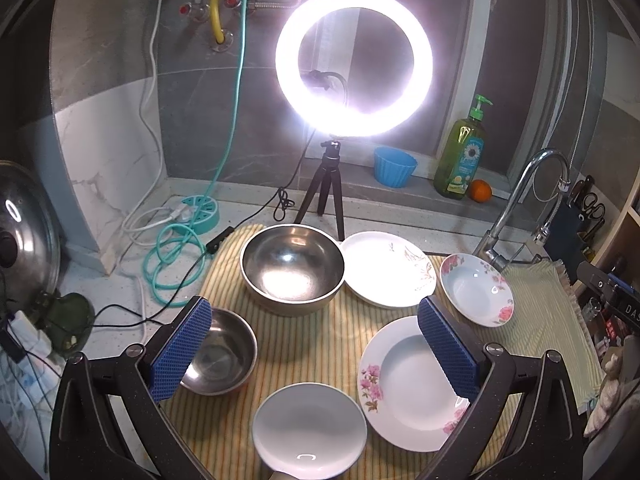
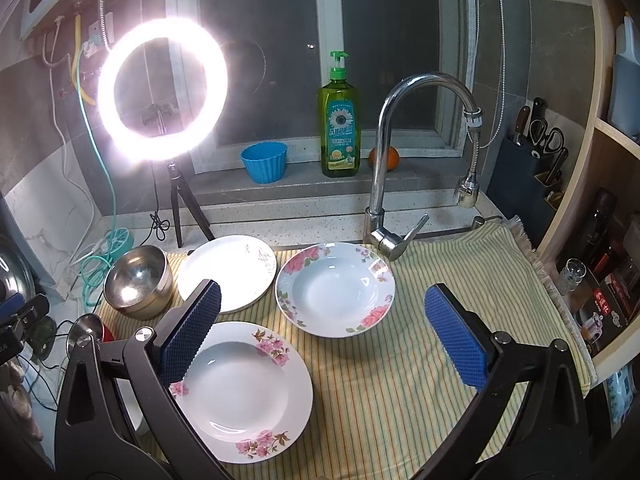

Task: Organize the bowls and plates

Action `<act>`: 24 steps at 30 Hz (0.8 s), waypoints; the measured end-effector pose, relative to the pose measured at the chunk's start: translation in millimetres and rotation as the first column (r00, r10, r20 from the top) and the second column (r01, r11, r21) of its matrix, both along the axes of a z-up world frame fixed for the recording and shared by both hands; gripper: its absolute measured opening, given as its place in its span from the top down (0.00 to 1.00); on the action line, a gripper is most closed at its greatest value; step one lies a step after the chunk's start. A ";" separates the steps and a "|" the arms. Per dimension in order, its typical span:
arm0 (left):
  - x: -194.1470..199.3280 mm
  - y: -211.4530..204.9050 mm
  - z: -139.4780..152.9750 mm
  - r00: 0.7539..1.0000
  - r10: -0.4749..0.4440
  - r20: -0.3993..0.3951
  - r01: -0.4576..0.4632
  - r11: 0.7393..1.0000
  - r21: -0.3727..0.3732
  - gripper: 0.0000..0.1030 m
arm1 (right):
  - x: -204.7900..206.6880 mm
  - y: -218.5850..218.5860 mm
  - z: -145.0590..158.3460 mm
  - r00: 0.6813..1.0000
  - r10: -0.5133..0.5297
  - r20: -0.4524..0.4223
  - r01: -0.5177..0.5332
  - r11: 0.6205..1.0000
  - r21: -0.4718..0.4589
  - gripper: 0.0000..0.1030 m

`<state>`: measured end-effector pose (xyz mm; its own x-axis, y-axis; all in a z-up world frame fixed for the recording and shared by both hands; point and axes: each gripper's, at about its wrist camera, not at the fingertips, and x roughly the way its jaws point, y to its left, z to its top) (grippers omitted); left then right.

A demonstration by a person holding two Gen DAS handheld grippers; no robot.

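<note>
On a yellow striped cloth [image 1: 316, 344] lie a large steel bowl [image 1: 293, 269], a small steel bowl [image 1: 224, 354], a plain white bowl [image 1: 309, 429], a white plate with a brown print [image 1: 390, 268] and two pink-flowered deep plates, near [image 1: 412, 384] and far [image 1: 476, 289]. My left gripper [image 1: 316, 350] is open and empty above the cloth's middle. My right gripper [image 2: 324, 336] is open and empty above the cloth, between the near flowered plate [image 2: 244, 392] and the far one [image 2: 335, 289]. The printed plate [image 2: 228, 272] and large steel bowl [image 2: 138, 280] lie to its left.
A bright ring light on a tripod [image 1: 354, 62] stands behind the dishes. A faucet [image 2: 400, 152] rises at the cloth's back right. A blue cup [image 2: 265, 162], soap bottle [image 2: 339, 120] and orange [image 2: 394, 158] stand on the sill. Cables [image 1: 172, 256] lie left. A knife block [image 2: 528, 168] stands right.
</note>
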<state>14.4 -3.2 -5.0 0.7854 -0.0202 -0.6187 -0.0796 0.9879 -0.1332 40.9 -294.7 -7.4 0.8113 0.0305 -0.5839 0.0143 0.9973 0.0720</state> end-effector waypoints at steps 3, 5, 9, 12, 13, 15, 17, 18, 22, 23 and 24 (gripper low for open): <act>-0.2 0.0 -0.1 1.000 -0.001 0.000 0.001 1.000 -0.001 0.01 | 0.3 0.0 0.2 1.000 0.000 0.001 0.000 1.000 -0.002 0.00; 0.0 -0.5 -0.1 1.000 -0.001 -0.001 0.001 1.000 -0.001 0.01 | 0.4 -0.6 0.6 1.000 0.001 -0.001 -0.001 1.000 -0.001 0.00; 0.8 -1.6 0.7 1.000 -0.005 -0.002 0.005 1.000 0.000 0.01 | 0.2 -0.6 0.5 1.000 0.000 -0.001 0.000 1.000 -0.001 0.00; 1.1 -1.9 1.1 1.000 -0.006 0.000 0.006 1.000 0.000 0.01 | -0.1 -1.3 0.6 1.000 0.001 0.000 -0.001 1.000 -0.001 0.00; 1.1 -2.1 0.9 1.000 -0.007 0.000 0.007 1.000 0.000 0.01 | 0.0 -1.4 0.7 1.000 0.000 0.000 0.000 1.000 -0.001 0.00; 1.1 -2.2 0.9 1.000 -0.006 0.000 0.006 1.000 -0.001 0.01 | 0.2 -1.4 0.8 1.000 0.000 0.001 0.000 1.000 0.000 0.00; 1.2 -2.6 0.7 1.000 -0.007 -0.001 0.007 1.000 -0.002 0.01 | 0.5 -0.9 0.3 1.000 -0.001 0.001 0.002 1.000 -0.002 0.00; 1.0 -2.9 0.7 1.000 -0.008 -0.001 0.008 1.000 -0.001 0.01 | 0.5 -1.2 0.6 1.000 -0.002 0.001 0.002 1.000 -0.002 0.00; 1.5 -4.0 0.0 1.000 -0.009 -0.001 0.009 1.000 0.000 0.01 | -0.2 -1.7 1.1 1.000 0.000 0.002 0.000 1.000 -0.001 0.00; 1.8 -4.3 0.2 1.000 -0.010 -0.001 0.010 1.000 0.002 0.01 | 0.2 -1.9 1.0 1.000 0.000 0.002 0.000 1.000 0.000 0.00; 1.5 -4.8 0.1 1.000 -0.011 0.000 0.011 1.000 0.003 0.01 | 0.3 -1.8 1.1 1.000 0.000 0.001 0.000 1.000 0.000 0.00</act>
<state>15.9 -8.1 -4.8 0.7850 -0.0268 -0.6189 -0.0688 0.9891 -0.1302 41.2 -296.5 -6.3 0.8116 0.0304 -0.5834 0.0144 0.9973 0.0720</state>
